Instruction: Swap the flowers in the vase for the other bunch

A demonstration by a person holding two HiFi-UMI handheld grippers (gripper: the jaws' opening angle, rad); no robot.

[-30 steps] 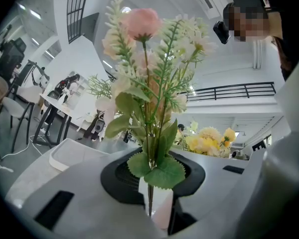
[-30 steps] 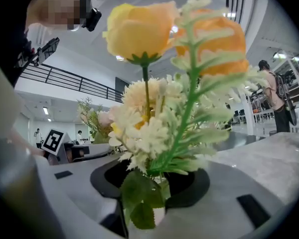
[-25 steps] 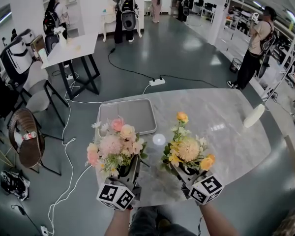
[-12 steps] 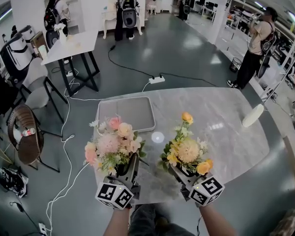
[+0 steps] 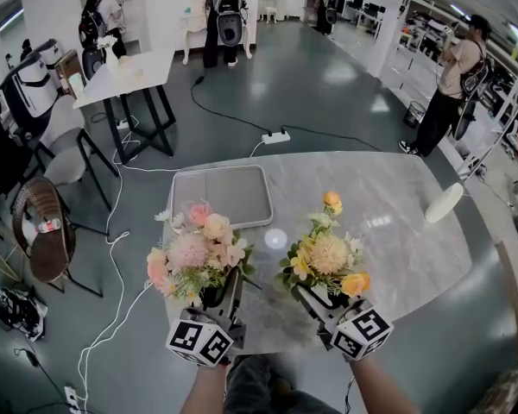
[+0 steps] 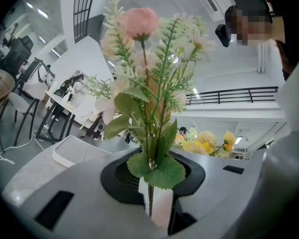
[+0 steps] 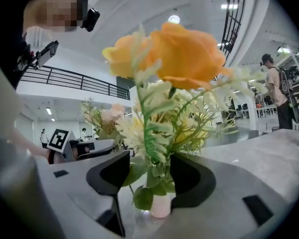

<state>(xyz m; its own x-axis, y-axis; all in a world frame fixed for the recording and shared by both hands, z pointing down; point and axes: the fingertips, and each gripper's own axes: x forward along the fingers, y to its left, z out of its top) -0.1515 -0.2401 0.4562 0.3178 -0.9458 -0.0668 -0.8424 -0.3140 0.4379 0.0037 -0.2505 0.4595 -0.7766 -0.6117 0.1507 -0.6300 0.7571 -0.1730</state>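
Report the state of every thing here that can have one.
Pink flower bunch: upright, clamped at its white stem base.
Left gripper: shut on the pink flower bunch.
Yellow and orange flower bunch: upright between the right fingers, unclamped.
Right gripper: open; its fingers have just been opening.
Grey rectangular tray: empty.

One pink bunch, one yellow bunch, two tools

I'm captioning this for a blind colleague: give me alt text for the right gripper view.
An orange and yellow flower bunch stands upright between the open jaws of the right gripper, which have just been opening. The bunch's pale base rests on the marble table, with a pink bunch behind at left.
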